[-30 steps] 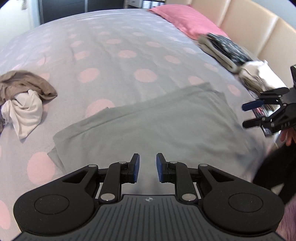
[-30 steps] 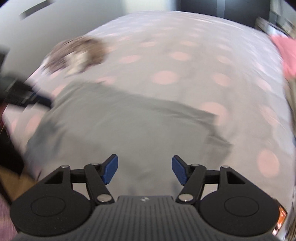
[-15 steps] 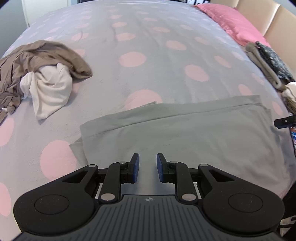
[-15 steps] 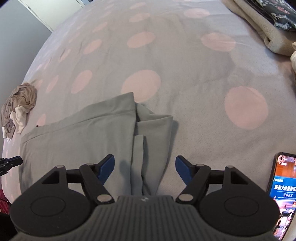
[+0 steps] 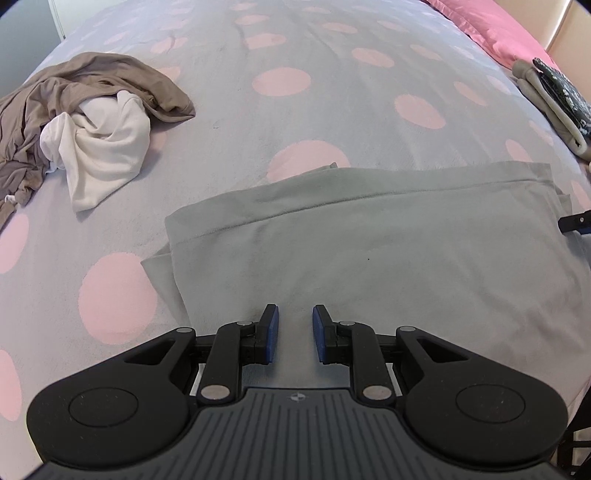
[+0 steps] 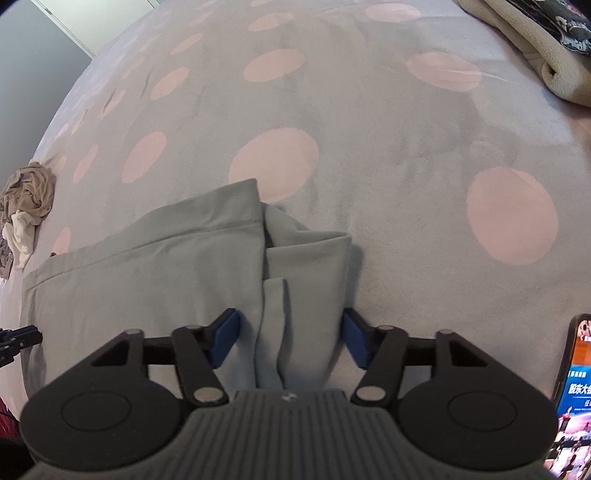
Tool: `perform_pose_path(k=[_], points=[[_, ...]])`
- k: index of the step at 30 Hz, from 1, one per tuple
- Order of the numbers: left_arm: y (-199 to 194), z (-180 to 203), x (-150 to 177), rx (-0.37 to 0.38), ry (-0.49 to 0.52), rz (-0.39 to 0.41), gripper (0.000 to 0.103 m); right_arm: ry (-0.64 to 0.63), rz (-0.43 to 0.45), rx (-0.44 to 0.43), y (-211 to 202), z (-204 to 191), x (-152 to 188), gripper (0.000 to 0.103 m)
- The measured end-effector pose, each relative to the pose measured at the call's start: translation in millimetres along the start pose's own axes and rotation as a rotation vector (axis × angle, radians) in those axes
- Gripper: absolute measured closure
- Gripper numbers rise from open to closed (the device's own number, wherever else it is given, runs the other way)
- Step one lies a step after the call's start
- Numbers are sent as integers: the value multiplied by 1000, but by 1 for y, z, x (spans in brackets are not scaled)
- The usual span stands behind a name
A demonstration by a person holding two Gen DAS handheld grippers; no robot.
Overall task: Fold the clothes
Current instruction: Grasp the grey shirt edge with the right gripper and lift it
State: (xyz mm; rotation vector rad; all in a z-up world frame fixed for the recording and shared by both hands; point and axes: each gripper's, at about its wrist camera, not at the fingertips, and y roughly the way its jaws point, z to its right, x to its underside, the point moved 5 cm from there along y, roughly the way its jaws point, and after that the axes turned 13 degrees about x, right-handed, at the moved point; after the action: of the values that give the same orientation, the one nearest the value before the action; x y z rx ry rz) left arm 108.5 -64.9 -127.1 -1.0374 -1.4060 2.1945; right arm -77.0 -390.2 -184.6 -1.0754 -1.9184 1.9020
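Open bedspread [image 5: 332, 110] beyond grey garment [image 5: 369, 251]; crumpled clothes pile [image 5: 85, 122] left, folded stack [image 5: 554, 99] and phone [image 6: 576, 398] right.

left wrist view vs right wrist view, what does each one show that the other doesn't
Only the left wrist view shows the pink pillow at the head of the bed and the left gripper over the near edge of the grey garment, jaws apart. Only the right wrist view shows the phone with its screen lit and the right gripper, jaws closing around the garment's layered end. Both show the spotted bedspread, the brown and white pile and the folded stack.
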Motion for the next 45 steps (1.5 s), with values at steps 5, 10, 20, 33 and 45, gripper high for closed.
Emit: perform_pose_path(k=[5, 10, 20, 33, 45], points=[[0, 2, 0, -15, -5, -6, 85, -20, 27, -8, -6, -8, 5, 76], [-2, 3, 2, -24, -2, -5, 85, -51, 66, 27, -15, -21, 6, 87], [-7, 3, 6, -14, -5, -7, 85, -8, 69, -95, -54, -30, 4, 88], [-33, 2, 4, 44, -12, 26, 85, 2, 29, -280, -119, -106, 8, 88], [-55, 3, -3, 125, -2, 80, 85, -42, -26, -376, -122, -229, 9, 88]])
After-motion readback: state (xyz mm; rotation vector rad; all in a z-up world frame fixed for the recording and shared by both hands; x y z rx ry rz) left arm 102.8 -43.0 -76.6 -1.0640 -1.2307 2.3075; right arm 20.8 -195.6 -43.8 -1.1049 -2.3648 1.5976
